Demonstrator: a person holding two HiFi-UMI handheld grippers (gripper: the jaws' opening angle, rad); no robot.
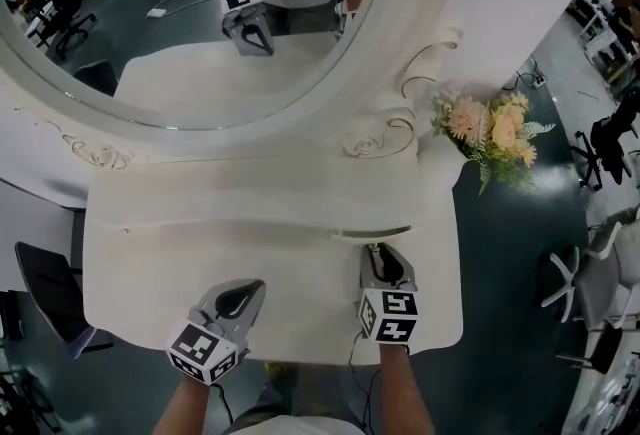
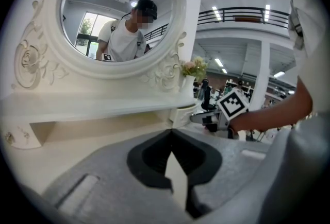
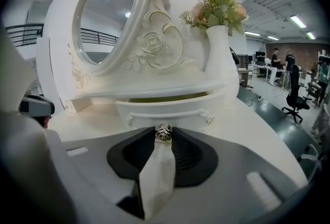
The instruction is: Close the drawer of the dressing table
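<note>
Now my right grey gripper (image 1: 378,251) sets its jaws slightly apart around the small silver knob (image 3: 163,132) of the white curved drawer (image 3: 165,109), ajar at centre frame in the ornate white dressing table (image 1: 150,263). My left grey gripper (image 2: 171,134), lower left, hovers closed and empty.

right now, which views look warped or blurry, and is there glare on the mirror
head view: even soft light, no glare on the oval white-framed mirror, peach flower bunch slightly soft; left gripper view: strong fisheye bend, dark corners, mosaic patches over faces; right gripper view: same fisheye, small silver drawer knob sharp, lamp glints in the mirror
</note>
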